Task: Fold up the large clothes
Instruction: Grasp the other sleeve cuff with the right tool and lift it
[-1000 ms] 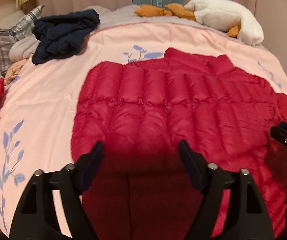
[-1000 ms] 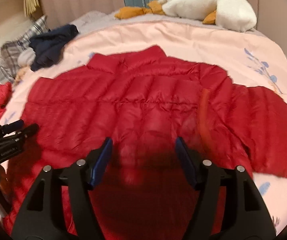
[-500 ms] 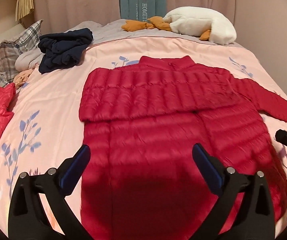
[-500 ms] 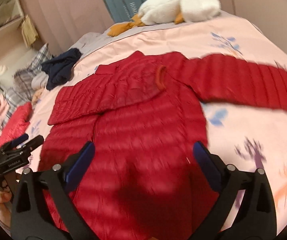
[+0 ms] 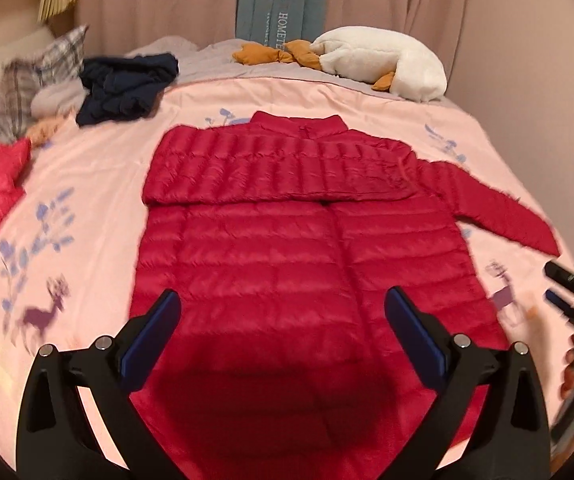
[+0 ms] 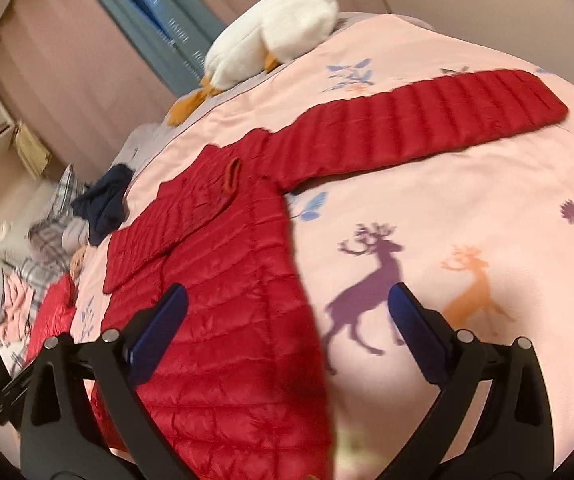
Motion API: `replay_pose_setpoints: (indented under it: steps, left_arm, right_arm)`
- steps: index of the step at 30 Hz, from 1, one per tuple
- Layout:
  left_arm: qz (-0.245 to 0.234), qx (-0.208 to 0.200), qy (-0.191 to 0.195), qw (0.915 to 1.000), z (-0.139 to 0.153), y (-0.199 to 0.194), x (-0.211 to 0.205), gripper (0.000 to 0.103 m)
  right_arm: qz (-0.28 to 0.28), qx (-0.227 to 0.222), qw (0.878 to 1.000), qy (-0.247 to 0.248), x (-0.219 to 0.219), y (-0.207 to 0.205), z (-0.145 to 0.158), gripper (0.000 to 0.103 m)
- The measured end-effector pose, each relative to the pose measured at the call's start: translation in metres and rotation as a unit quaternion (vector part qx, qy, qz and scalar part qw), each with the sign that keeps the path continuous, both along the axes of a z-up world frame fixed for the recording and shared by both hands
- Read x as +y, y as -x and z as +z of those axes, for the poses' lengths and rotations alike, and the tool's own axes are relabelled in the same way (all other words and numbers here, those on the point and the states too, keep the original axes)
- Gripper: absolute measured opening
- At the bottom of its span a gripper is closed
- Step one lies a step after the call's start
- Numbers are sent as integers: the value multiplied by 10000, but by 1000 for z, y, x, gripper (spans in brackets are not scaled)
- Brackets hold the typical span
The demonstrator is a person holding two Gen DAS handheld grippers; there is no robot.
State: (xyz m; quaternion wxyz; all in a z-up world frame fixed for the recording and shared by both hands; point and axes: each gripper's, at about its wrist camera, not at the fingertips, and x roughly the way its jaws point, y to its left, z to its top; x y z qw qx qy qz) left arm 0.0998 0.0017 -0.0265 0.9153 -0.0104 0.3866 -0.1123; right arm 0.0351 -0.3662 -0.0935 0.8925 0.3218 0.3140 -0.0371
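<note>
Red puffer jacket (image 5: 307,248) lies flat on the bed (image 5: 87,208) straight ahead of the left gripper (image 5: 283,332), one sleeve already across the chest; the other sleeve (image 6: 419,124) stretches out ahead of the right gripper (image 6: 287,320), and both grippers have fingers apart, holding nothing. Best bet: right gripper goes forward to that cuff, pinches only the sleeve, not the bedsheet, and lays it across flat. Teal hanging (image 5: 283,4) far ahead reads "HANEL HOMETE", rest cut off.

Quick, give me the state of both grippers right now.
Left gripper: open, holding nothing, above the red jacket.
Right gripper: open, holding nothing, over the jacket's edge and the bedspread.
</note>
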Motion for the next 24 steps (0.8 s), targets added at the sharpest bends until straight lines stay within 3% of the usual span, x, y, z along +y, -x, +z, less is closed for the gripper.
replay_pose_setpoints:
  steps: [5, 13, 19, 24]
  left_arm:
    - [-188, 502, 618, 9966, -15, 6, 2, 102]
    - [6, 836, 152, 9964, -35, 10, 17, 102]
    - [153, 984, 288, 9946, -41, 4, 27, 102]
    - [137, 966, 264, 9949, -40, -1, 19, 102]
  right_arm:
    - [-305, 107, 9985, -448, -30, 6, -16, 101]
    - [-1046, 204, 9912, -785, -90, 8, -37, 101]
    - [-1388, 120, 9854, -975, -128, -1, -46, 101]
    - [-1615, -48, 9763, -1439, -159, -13, -56, 101]
